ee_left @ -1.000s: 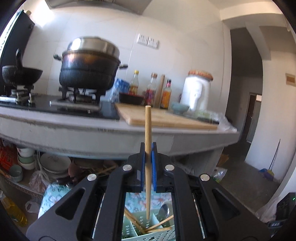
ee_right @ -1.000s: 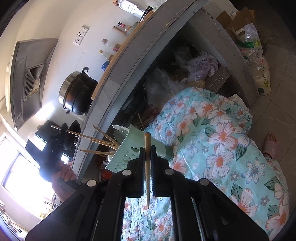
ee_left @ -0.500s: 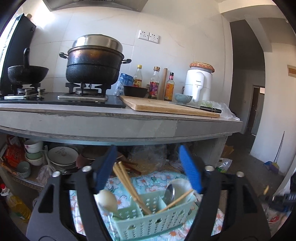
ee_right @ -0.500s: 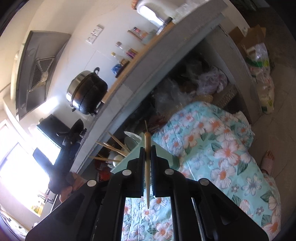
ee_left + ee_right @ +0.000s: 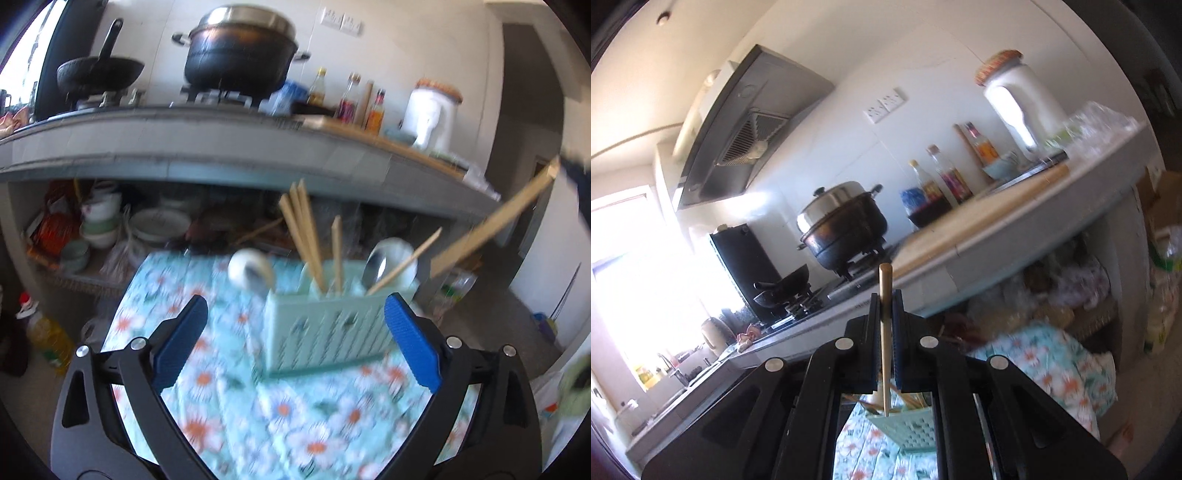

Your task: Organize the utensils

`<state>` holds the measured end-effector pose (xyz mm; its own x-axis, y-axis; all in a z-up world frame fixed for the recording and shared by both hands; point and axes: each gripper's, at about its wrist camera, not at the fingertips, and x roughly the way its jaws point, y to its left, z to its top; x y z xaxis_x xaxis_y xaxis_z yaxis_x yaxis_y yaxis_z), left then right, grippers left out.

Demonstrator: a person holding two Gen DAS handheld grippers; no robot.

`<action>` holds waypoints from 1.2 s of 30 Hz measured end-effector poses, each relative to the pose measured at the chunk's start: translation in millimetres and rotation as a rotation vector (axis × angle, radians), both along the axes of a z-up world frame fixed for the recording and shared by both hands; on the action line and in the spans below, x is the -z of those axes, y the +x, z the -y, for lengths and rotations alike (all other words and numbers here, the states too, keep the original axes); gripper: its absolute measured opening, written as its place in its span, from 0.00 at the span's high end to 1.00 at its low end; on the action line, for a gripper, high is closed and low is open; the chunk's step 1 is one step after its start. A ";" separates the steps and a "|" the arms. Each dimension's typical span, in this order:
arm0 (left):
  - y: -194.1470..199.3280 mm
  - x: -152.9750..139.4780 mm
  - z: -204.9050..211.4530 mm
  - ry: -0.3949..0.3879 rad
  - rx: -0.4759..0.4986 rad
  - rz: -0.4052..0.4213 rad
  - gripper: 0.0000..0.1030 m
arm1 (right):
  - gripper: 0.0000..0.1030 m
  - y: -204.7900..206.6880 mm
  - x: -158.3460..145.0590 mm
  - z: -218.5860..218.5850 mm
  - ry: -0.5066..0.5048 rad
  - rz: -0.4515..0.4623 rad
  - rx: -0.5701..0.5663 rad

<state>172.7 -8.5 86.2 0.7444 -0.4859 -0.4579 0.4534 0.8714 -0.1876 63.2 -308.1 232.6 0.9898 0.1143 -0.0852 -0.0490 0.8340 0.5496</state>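
A mint-green utensil caddy [image 5: 332, 321] stands on a floral cloth [image 5: 258, 406], with several wooden chopsticks [image 5: 303, 236] and two spoons [image 5: 251, 269] upright in it. My left gripper [image 5: 295, 301] faces the caddy from just in front; its jaws are opening wide and nothing is between them. In the right wrist view my right gripper [image 5: 886, 295] is shut on a single wooden chopstick [image 5: 885, 332] held upright, above the caddy [image 5: 908, 424]. That chopstick [image 5: 491, 225] also slants in from the upper right of the left wrist view.
A grey kitchen counter [image 5: 221, 155] runs behind the caddy, bearing a big black pot [image 5: 240, 62], a wok [image 5: 99, 74], sauce bottles [image 5: 347, 99] and a white jar [image 5: 432, 114]. Bowls and plates [image 5: 99, 229] fill the shelf under it. An oil bottle [image 5: 48, 336] stands on the floor at left.
My left gripper let go of its chopstick, which now stands in the caddy, opened wide and sank toward the caddy. My right gripper rose and rolled, still gripping its chopstick.
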 end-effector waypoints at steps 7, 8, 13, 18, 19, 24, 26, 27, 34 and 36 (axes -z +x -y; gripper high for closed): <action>-20.2 25.4 -2.8 0.069 -0.024 -0.042 0.08 | 0.94 56.2 -2.1 -27.3 -0.118 -0.064 -0.004; -22.5 26.9 -2.7 0.072 -0.024 -0.042 0.08 | 0.94 63.1 1.3 -31.4 -0.131 -0.078 -0.003; -30.8 32.7 7.6 0.101 -0.024 -0.046 0.08 | 0.94 99.8 36.2 -58.4 -0.241 -0.180 0.031; -35.0 34.4 15.3 0.110 -0.021 -0.041 0.08 | 0.93 122.7 70.1 -78.5 -0.293 -0.306 -0.053; -35.3 34.1 15.9 0.110 -0.023 -0.041 0.08 | 0.91 120.5 71.3 -79.1 -0.297 -0.311 -0.051; -34.0 34.1 17.2 0.111 -0.050 -0.042 0.08 | 0.65 89.9 58.1 -67.9 -0.262 -0.227 -0.029; -32.0 34.3 17.4 0.111 -0.059 -0.046 0.08 | 0.63 77.2 51.8 -62.5 -0.251 -0.204 -0.009; -31.2 34.3 17.4 0.111 -0.064 -0.049 0.08 | 0.63 73.7 49.6 -58.9 -0.240 -0.196 -0.007; -29.0 30.9 13.6 0.088 -0.107 -0.049 0.08 | 0.57 60.2 41.6 -47.2 -0.215 -0.164 0.016; -28.2 31.1 12.9 0.089 -0.109 -0.052 0.08 | 0.57 68.4 46.7 -45.0 -0.207 -0.196 0.020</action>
